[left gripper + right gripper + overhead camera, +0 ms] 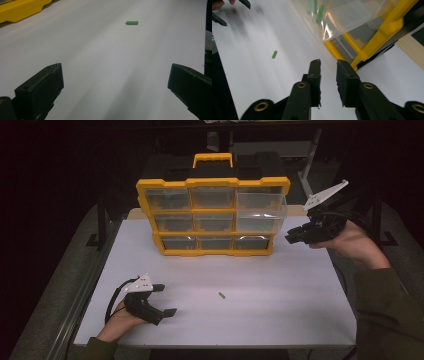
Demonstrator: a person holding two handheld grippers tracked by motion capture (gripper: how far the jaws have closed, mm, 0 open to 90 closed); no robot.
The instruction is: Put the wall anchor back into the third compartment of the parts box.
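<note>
The right gripper (295,236) is hovering at the organizer's (213,217) three o'clock, jaws slightly apart, empty; the left gripper (164,300) is lying wide apart on the white table (280,310), a green piece (221,295) at its three o'clock.

Small flat green piece (221,295) alone on the white table (280,285), well before a yellow organizer (213,217).

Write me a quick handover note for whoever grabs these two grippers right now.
Left hand-held gripper: open, empty, low over the white table.
Right hand-held gripper: jaws slightly apart, empty, beside the pulled-out clear plastic drawer of the yellow organizer case.
Small flat green plastic piece lies loose mid-table; more green pieces sit in that drawer.
Done: drawer is out.
Left, probably: put the loose piece in and close the drawer.
</note>
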